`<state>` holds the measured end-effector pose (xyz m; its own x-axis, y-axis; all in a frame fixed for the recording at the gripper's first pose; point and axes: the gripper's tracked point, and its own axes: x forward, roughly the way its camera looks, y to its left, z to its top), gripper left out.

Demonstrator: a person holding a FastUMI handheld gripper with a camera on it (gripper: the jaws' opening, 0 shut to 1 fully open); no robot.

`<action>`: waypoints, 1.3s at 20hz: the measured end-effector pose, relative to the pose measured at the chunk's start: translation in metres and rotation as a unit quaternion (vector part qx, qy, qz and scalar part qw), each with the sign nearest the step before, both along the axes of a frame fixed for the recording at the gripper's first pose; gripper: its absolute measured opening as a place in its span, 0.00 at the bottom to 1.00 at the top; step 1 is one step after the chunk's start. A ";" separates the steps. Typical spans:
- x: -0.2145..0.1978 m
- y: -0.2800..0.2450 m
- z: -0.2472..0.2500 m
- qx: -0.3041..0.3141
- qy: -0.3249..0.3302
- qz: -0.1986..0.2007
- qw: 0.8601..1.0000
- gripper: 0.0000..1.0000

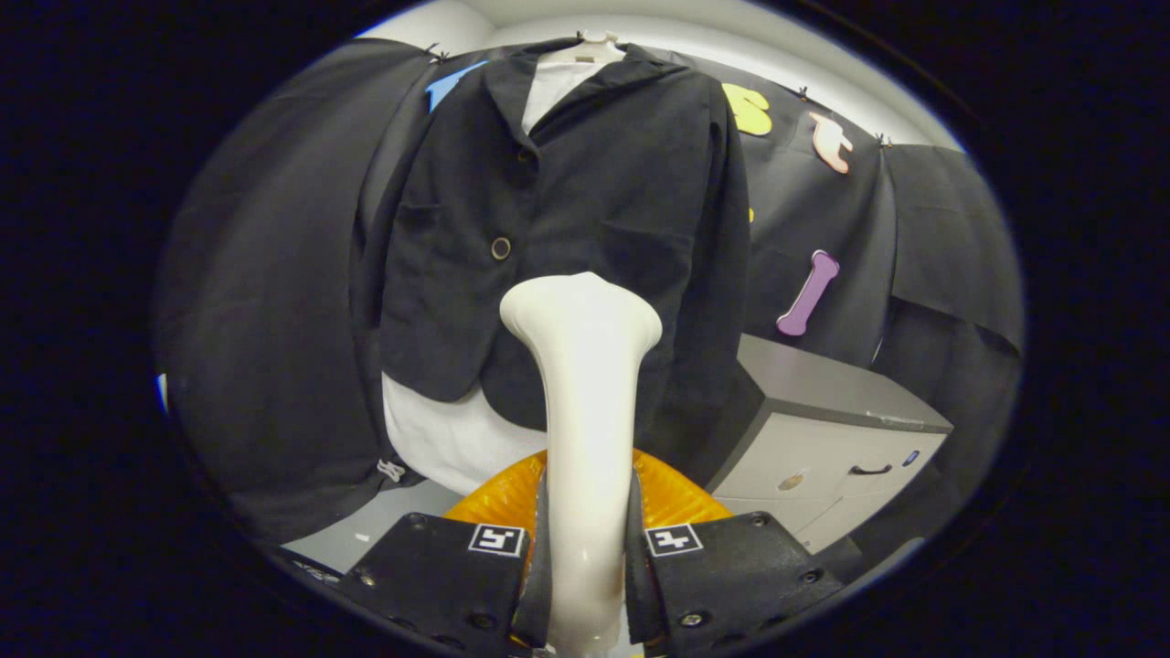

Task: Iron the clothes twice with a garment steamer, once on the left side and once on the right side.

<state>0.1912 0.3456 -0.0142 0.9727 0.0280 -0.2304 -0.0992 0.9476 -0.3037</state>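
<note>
Gripper view shows the gripper (585,557) closed on the garment steamer (585,384), with one finger pressed against each side of its pale, smooth neck. That neck rises straight up from between the fingers and flares into a broad, rounded head. The head stands in front of the lower middle of the one jacket (567,219) and seems close to the cloth, though contact cannot be judged.

The jacket is dark, with a notched collar and sleeves hanging at both sides. It hangs on a single light hanger (590,46) against the booth's black cloth wall. Two buttons run down its front: a dark one (525,155) below the collar and a ringed one (501,248) lower down. One white garment (448,439) lies under it, showing at the neck opening and below the hem.

An orange ribbed piece (672,498) sits just behind the fingers at the steamer's base. Beyond the jacket's hem, to one side, stands one grey cabinet (832,429) with a dark drawer handle (869,471).
</note>
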 end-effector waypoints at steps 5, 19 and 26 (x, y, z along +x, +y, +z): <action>0.007 -0.006 -0.036 -0.004 0.044 -0.006 0.999 0.35; -0.022 0.067 0.080 0.012 -0.102 0.062 0.993 0.35; -0.017 0.162 0.242 0.089 -0.266 0.116 0.953 0.35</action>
<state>0.1739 0.5080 0.2278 0.9129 0.2495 0.3231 -0.1897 0.9601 -0.2056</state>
